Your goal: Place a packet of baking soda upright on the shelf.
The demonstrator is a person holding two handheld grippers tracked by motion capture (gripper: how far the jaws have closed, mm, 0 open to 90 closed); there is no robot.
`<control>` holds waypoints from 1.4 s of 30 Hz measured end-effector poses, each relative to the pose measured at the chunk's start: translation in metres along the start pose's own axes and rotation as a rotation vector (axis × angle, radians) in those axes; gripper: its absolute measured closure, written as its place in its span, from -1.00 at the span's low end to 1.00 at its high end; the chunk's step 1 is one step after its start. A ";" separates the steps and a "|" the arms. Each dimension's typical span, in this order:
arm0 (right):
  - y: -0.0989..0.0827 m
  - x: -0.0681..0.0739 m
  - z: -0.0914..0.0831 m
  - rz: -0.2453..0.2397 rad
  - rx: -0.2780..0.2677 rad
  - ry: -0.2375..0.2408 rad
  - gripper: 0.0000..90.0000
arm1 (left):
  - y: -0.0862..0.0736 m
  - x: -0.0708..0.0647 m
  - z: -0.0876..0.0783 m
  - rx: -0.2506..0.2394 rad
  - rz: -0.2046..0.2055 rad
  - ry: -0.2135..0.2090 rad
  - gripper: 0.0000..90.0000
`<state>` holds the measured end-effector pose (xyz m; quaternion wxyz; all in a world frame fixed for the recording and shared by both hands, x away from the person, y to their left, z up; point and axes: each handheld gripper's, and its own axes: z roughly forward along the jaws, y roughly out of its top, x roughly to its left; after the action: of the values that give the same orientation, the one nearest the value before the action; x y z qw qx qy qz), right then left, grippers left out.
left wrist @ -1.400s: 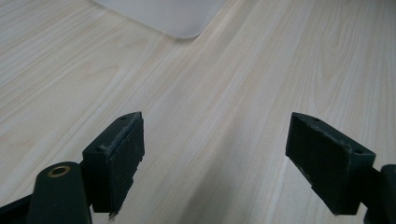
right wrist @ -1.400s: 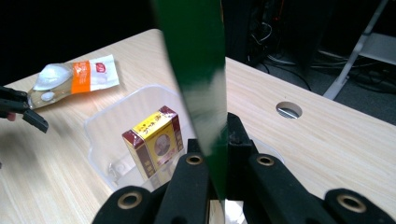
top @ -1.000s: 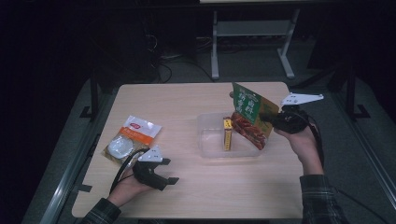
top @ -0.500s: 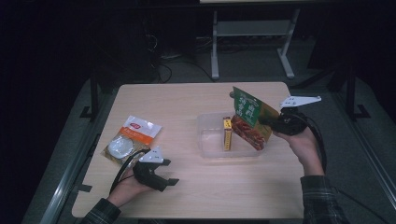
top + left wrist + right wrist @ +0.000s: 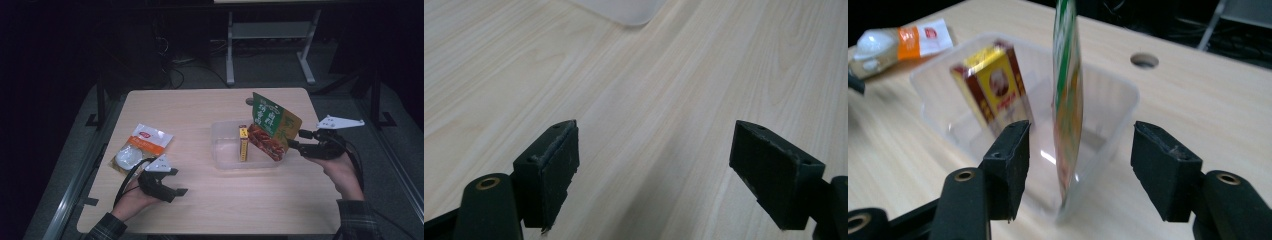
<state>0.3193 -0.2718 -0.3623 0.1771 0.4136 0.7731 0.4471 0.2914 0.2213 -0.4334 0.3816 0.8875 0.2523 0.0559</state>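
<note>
Opening tool: right tool has just been spreading its jaws; the pads stand clear of the pouch between them.
Pouch place: stands on edge in the tub, at its right end, leaning on the rim.
Key relation: pouch lies straight ahead of the right tool, toward the desk's middle; its long axis runs up and tilted, top corner highest.
Nearer hand: the right; left is well apart.
Left tool: wide, holding nothing, low over the near-left desk.
Judgement: pouch looks freshly let go; backing straight out seems to be next.
Count: one pouch, one box upright in the tub, one tub, one packet at far left.
</note>
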 end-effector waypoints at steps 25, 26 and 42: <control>-0.075 0.083 0.032 -0.110 0.231 0.234 -0.13 | -0.010 0.096 -0.061 0.004 -0.224 0.293 -0.54; -0.075 0.085 0.034 -0.125 0.235 0.242 -0.13 | -0.011 0.103 -0.062 0.003 -0.239 0.301 -0.54; -0.073 0.088 0.044 -0.160 0.258 0.264 -0.14 | -0.037 0.192 -0.053 0.065 -0.421 0.313 -0.56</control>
<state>0.2605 -0.1960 -0.4383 0.0545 0.3079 0.8708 0.3793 0.4271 0.3716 -0.4398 0.3126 0.8077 0.4891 0.1037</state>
